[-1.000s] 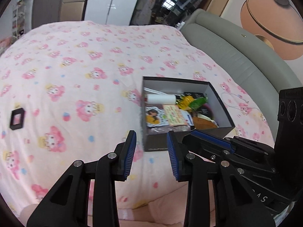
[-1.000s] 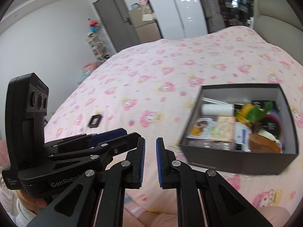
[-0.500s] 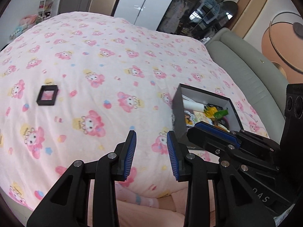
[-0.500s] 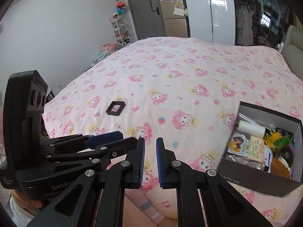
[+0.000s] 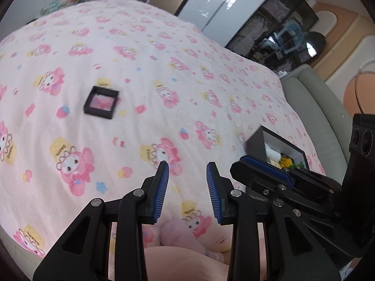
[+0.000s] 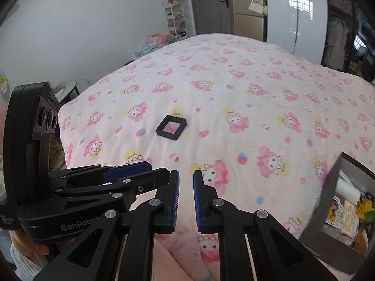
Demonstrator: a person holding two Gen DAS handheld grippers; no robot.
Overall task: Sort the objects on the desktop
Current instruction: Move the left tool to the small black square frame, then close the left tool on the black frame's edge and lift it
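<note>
The bed [image 6: 257, 75], under a soft pink cartoon-print quilt, carries everything. The dark box [image 6: 328, 213] sits toward its near right edge, open-topped and holding a white roll, printed cards and something yellow-green. Well away from the box, out in the middle of the quilt, lies the small black square case [image 5: 101, 102] with a pink centre, flat and alone.

It looks light, rigid and thin, with hard smooth sides; the yielding quilt may let it sink, so I would pinch across two opposite outer edges.

The left tool [image 5: 187, 182] gapes moderately, empty; the right tool [image 6: 186, 199] shows a narrower gap, also empty.

The right wrist view shows the box contents clearly; in the left wrist view the right tool hides most of them, but the case appears larger.
</note>
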